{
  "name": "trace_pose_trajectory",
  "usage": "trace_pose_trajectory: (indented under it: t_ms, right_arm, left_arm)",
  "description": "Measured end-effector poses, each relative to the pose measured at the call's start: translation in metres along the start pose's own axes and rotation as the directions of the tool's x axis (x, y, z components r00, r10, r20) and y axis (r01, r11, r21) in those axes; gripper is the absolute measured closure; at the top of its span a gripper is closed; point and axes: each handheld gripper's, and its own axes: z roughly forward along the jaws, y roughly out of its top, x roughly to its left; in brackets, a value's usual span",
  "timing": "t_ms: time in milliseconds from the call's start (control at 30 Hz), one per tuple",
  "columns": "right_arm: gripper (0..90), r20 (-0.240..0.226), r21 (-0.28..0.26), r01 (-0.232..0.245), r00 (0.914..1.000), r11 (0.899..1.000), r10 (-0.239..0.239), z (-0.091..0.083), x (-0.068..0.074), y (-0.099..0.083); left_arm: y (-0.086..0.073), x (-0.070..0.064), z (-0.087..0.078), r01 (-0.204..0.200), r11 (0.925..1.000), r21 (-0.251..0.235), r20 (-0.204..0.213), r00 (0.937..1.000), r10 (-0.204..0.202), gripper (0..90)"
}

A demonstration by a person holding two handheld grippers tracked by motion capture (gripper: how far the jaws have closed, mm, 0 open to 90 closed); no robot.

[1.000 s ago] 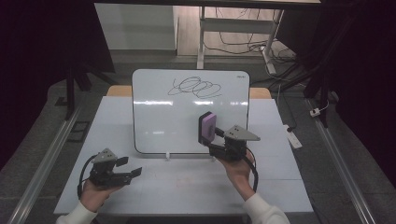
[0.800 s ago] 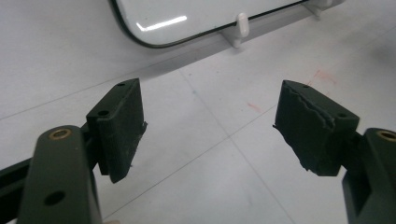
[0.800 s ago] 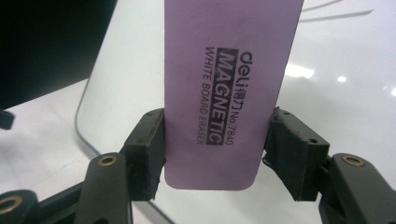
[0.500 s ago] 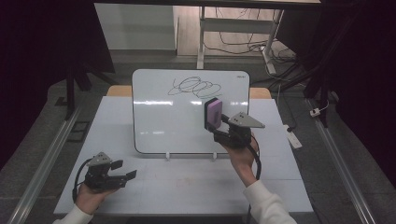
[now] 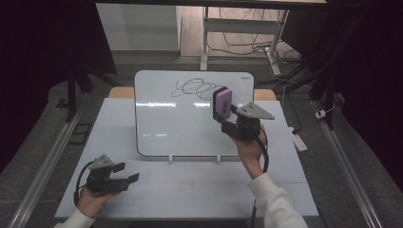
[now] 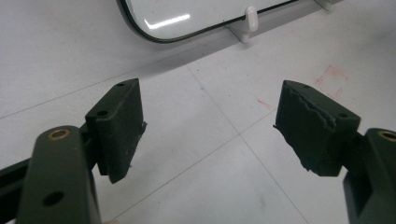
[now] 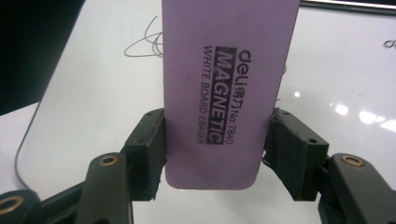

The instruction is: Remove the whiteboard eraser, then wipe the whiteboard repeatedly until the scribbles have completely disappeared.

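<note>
Your right gripper (image 7: 212, 154) has its fingers (image 7: 149, 149) closed on the lower end of the purple eraser (image 7: 224, 84), one pad on each long edge, the printed face toward the camera. Print reads "deli", "No.7840", "MAGNETIC", "WHITE BOARD ERASER". Eraser stands upright, most of its length rising clear above the fingers.

In the high view the right gripper (image 5: 231, 117) holds the eraser (image 5: 222, 103) up in front of the whiteboard (image 5: 166, 123), at the board's upper right, just right of the black scribble (image 5: 192, 88). You cannot tell from these views whether the eraser touches the board face.

Your left gripper (image 6: 208, 133) has its fingers (image 6: 119, 126) spread wide with nothing between them, over bare tabletop (image 6: 219, 182); faint red marks (image 6: 329, 74) lie on the surface beyond. In the high view it sits low at the near left (image 5: 124, 173).

Since a second ago: the eraser has gone farther and to the right, up toward the scribble. Left gripper has barely shifted, fingers as wide as before.
</note>
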Motion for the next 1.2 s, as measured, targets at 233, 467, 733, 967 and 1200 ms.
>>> trace_pose_trajectory:
  t_ms: [233, 467, 733, 967, 1200]
  right_arm:
    - [40.5, 0.048, 0.014, -0.002, 0.9989, 1.0, 0.001, 0.007, -0.008, 0.012]
    - [40.5, 0.125, 0.063, 0.034, 0.9913, 0.997, -0.041, 0.02, -0.014, 0.029]
    - [40.5, 0.163, 0.147, 0.057, 0.9832, 0.987, -0.081, 0.041, -0.017, 0.036]
    - [40.7, 0.196, 0.176, 0.093, 0.9724, 0.98, -0.127, 0.058, -0.009, 0.041]
    - [41.0, 0.205, 0.165, 0.126, 0.9657, 0.978, -0.16, 0.069, 0.0, 0.04]
  left_arm:
    - [0.0, 0.0, -0.001, 0.0, 1.0, -0.001, 0.0, 1.0, 0.0, 24.2]
    - [0.0, 0.001, 0.0, -0.006, 1.0, -0.002, 0.002, 1.0, 0.006, 24.2]
    - [0.0, 0.001, -0.001, -0.009, 1.0, -0.004, 0.007, 0.9999, 0.009, 24.2]
    - [-0.001, 0.001, -0.001, -0.007, 1.0, -0.003, 0.006, 1.0, 0.007, 24.1]
    - [-0.001, 0.001, -0.001, -0.008, 1.0, 0.0, 0.003, 1.0, 0.008, 24.0]
